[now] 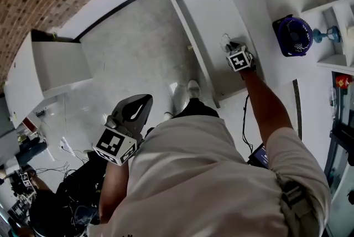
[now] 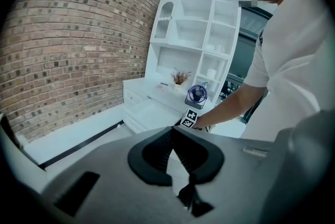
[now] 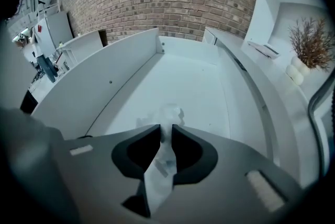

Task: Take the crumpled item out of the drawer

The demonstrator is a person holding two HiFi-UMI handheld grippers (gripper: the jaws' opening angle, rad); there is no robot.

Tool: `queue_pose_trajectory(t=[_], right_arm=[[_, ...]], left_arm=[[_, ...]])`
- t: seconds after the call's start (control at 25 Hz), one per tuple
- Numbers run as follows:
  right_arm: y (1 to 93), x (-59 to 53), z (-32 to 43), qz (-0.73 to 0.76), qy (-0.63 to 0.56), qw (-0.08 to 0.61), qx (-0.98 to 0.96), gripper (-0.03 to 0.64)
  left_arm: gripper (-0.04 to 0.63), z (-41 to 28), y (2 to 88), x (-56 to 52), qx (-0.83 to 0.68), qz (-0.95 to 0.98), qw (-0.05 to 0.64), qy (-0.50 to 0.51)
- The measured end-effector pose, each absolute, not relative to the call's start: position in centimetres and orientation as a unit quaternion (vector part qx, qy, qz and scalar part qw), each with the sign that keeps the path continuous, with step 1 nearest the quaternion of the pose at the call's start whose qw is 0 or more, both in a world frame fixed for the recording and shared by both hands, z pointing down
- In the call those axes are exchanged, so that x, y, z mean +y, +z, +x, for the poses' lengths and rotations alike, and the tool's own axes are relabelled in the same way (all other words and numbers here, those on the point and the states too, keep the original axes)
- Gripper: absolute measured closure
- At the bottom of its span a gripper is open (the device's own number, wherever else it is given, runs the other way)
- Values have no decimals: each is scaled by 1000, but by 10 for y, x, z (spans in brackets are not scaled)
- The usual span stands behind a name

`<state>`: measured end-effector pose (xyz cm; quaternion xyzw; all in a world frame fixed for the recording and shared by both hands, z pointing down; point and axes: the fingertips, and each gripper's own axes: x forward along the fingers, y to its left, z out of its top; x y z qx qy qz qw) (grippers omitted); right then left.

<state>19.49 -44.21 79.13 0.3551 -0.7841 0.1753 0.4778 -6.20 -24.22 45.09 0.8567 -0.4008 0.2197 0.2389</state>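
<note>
Crumpled item point(image 3: 168, 113) tight within right gripper point(image 3: 166, 130)

1. The right arm point(image 1: 266, 104) is stretched forward and down, bare from the short sleeve to the wrist.
2. The right gripper point(image 1: 231, 46) is at the end of that reach, inside the drawer point(image 1: 210, 9) near its right wall, with its marker cube facing up.
3. Its jaws are closed on the crumpled item point(image 3: 170, 113), which is pinched between the pads.
4. The left arm point(image 1: 112, 189) is bent and held close to the body.
5. The left gripper point(image 1: 145, 101) is held low in front of the torso and points forward. Its jaw tips are together with nothing between them.
</note>
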Motion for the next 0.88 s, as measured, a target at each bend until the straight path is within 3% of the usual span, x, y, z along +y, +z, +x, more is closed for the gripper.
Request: queue_pose_trajectory(t=[0.88], right_arm=[[676,-397,163,395,166,419,-801,546]], left_arm=[[591,-97,435,-183,-381,884,213,166]])
